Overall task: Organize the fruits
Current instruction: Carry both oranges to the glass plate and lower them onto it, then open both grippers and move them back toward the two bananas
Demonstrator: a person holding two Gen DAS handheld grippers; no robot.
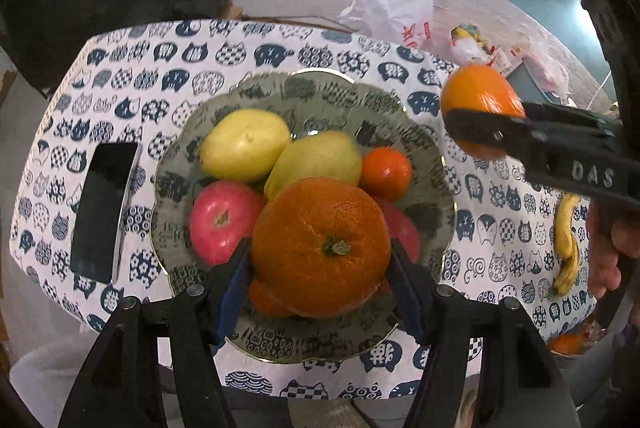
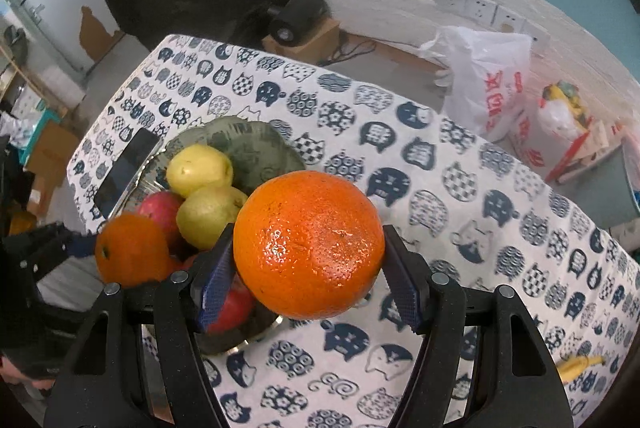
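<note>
My left gripper [image 1: 322,260] is shut on a large orange [image 1: 322,246] and holds it over the near side of the glass fruit bowl [image 1: 432,147]. The bowl holds two yellow pears [image 1: 244,143], a red apple [image 1: 218,220] and a small orange [image 1: 386,167]. My right gripper [image 2: 306,268] is shut on a second orange [image 2: 308,244], in the air to the right of the bowl [image 2: 256,147]; it also shows in the left wrist view [image 1: 478,99]. The left gripper's orange shows in the right wrist view [image 2: 130,248].
A black phone [image 1: 102,211] lies left of the bowl on the cat-print tablecloth [image 1: 160,67]. A banana [image 1: 566,244] lies at the table's right side. Plastic bags [image 2: 492,83] and boxes stand on the floor beyond the table.
</note>
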